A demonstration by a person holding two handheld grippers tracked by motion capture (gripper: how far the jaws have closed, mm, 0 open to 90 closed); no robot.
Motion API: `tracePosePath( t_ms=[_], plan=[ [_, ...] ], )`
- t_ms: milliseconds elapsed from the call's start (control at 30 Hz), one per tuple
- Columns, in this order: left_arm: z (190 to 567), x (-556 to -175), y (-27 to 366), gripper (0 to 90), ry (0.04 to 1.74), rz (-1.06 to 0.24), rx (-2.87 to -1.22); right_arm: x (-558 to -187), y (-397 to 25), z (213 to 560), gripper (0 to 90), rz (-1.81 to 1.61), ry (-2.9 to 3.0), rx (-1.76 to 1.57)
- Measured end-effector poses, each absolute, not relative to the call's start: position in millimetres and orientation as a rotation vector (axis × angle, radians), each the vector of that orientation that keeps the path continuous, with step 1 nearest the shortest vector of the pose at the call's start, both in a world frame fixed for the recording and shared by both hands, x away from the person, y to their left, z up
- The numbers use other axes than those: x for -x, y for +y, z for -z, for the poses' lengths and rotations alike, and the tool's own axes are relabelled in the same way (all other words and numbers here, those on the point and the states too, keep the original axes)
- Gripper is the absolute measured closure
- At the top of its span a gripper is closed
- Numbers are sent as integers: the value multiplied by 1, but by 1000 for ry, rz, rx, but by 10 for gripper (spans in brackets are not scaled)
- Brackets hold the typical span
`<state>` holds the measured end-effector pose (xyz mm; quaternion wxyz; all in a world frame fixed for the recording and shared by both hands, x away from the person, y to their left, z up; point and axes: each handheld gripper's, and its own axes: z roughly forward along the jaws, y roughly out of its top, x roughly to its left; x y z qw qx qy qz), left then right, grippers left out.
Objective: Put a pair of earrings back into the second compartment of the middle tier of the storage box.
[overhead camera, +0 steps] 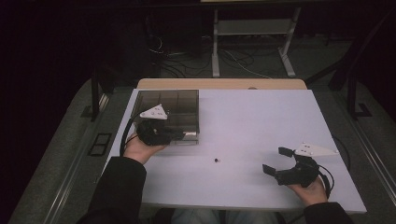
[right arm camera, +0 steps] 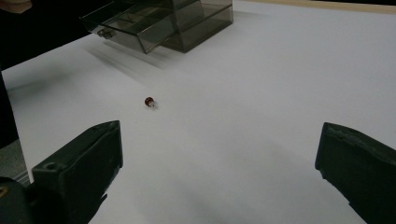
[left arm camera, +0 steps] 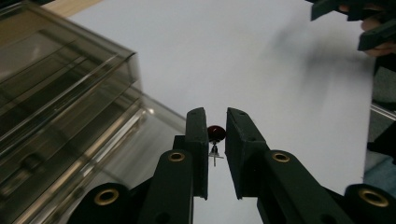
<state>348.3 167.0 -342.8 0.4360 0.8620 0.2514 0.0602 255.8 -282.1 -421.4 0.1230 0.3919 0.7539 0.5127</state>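
Observation:
My left gripper (overhead camera: 180, 135) (left arm camera: 215, 116) is shut on a small stud earring (left arm camera: 215, 133) with a dark red ball. The ball sits between the jaw tips and its silver pin hangs below. The gripper hovers just in front of a smoky clear drawer box (overhead camera: 177, 105) (left arm camera: 56, 74) (right arm camera: 201, 18), whose bottom drawer (right arm camera: 126, 23) (left arm camera: 93, 154) is pulled out. A second red-ball earring (overhead camera: 216, 160) (right arm camera: 149, 101) lies loose on the white table. My right gripper (overhead camera: 275, 160) (right arm camera: 219, 128) rests open at the front right, well short of that earring, with nothing between its jaws.
The white tabletop (overhead camera: 261, 121) runs to a wooden strip (overhead camera: 224, 84) at the back edge. A person's sleeves and hands come in from the front. Beyond the table stand a grey frame leg (overhead camera: 215, 46) and floor cables (overhead camera: 243, 65).

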Motion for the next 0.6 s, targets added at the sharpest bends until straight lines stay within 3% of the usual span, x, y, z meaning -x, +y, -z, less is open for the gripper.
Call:
tracePosePath(
  t_ms=[600],
  plan=[
    [360,-362,199,781,774,-236,-2142,-256,-281,422,4,-1482,2208,-1148]
  ],
)
